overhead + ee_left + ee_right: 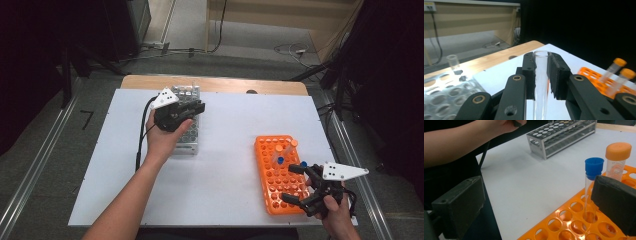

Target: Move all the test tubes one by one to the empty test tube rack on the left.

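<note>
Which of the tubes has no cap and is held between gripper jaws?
The clear glass tube clamped in the left gripper. The tubes standing in the orange rack carry blue or orange caps.

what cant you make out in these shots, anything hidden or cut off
- Glass test tube, left gripper view: lower end cut off by the bottom edge; the pads cover its sides.
- Metal rack, high view: middle hidden under the left gripper and hand.
- Blue-capped tube, right gripper view: partly behind the right gripper's pad.
- Orange rack, high view: holes too small to count.
</note>
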